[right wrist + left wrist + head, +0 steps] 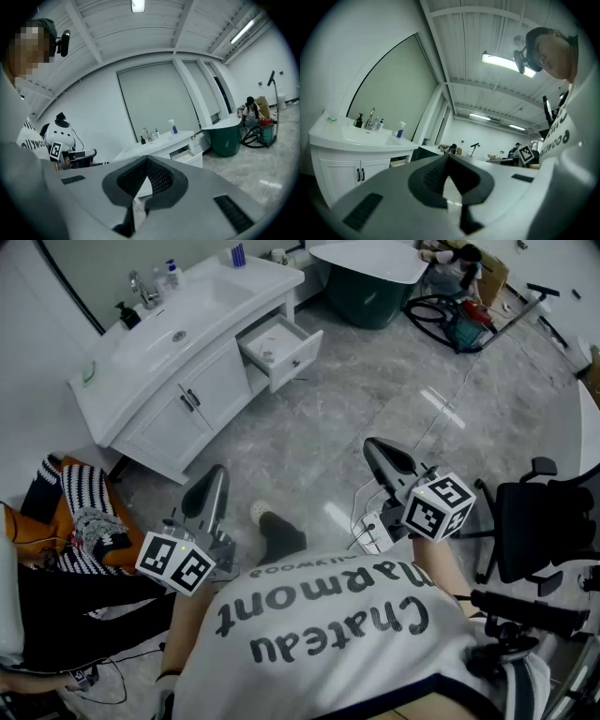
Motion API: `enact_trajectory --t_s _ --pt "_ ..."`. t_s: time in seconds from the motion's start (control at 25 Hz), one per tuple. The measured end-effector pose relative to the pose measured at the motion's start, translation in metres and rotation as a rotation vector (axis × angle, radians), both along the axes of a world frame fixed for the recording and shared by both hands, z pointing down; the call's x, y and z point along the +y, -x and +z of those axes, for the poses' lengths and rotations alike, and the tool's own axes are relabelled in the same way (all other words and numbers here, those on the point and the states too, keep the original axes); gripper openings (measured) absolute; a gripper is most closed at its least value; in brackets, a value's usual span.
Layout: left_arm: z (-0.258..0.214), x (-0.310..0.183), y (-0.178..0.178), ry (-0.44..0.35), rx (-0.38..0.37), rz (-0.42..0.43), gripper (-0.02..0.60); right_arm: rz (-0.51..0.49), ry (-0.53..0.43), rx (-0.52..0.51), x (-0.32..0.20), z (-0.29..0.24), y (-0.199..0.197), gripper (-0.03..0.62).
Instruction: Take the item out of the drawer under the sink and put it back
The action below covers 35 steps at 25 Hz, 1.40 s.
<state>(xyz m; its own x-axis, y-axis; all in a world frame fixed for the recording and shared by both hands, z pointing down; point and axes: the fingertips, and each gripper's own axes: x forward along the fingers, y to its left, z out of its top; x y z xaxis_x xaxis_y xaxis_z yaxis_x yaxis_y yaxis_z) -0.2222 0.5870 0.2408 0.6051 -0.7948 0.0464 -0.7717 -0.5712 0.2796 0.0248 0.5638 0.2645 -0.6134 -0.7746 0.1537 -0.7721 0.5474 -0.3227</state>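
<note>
Grey marbled floor (375,399), white vanity (159,390) with sink (173,329) by wall. Drawer (281,351) under sink stands pulled open, well ahead of both pairs of fingertips. Speck inside drawer, too small to identify. Left gripper (216,472) near person's chest, jaws pressed together, nothing between. Right gripper (375,448) alongside, jaws likewise together, empty. Vanity left of left fingertips, straight beyond right ones.

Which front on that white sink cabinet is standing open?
The drawer at the end nearest the green tub, pulled out; the two doors with dark handles beside it are shut.
</note>
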Motion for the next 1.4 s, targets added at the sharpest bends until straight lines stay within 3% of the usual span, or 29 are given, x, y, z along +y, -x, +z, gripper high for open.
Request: enact_trajectory --t_s 0.4,0.64,0.8,0.92,1.12,1.4 --pt "-0.003 0.0 -0.001 -0.007 -0.001 -0.004 0.008 0.001 -0.001 -0.001 0.001 0.0 -0.003 0.011" --pt "-0.014 0.003 -0.001 -0.072 0.084 -0.018 0.009 -0.003 -0.013 -0.029 0.005 -0.003 -0.01 0.011" --pt "-0.015 -0.003 -0.014 -0.099 0.039 0.034 0.009 -0.011 -0.039 -0.038 0.007 -0.009 -0.014 0.011" --pt "-0.014 -0.004 -0.031 -0.1 0.007 0.089 0.008 -0.011 -0.039 -0.032 0.007 -0.008 -0.019 0.011" --pt "-0.014 -0.018 -0.039 -0.08 0.024 0.106 0.008 0.02 -0.037 -0.06 -0.001 -0.006 -0.032 0.011" --pt "-0.004 -0.074 -0.057 -0.03 0.036 0.153 0.008 0.088 -0.007 -0.037 -0.024 0.0 -0.048 0.011"
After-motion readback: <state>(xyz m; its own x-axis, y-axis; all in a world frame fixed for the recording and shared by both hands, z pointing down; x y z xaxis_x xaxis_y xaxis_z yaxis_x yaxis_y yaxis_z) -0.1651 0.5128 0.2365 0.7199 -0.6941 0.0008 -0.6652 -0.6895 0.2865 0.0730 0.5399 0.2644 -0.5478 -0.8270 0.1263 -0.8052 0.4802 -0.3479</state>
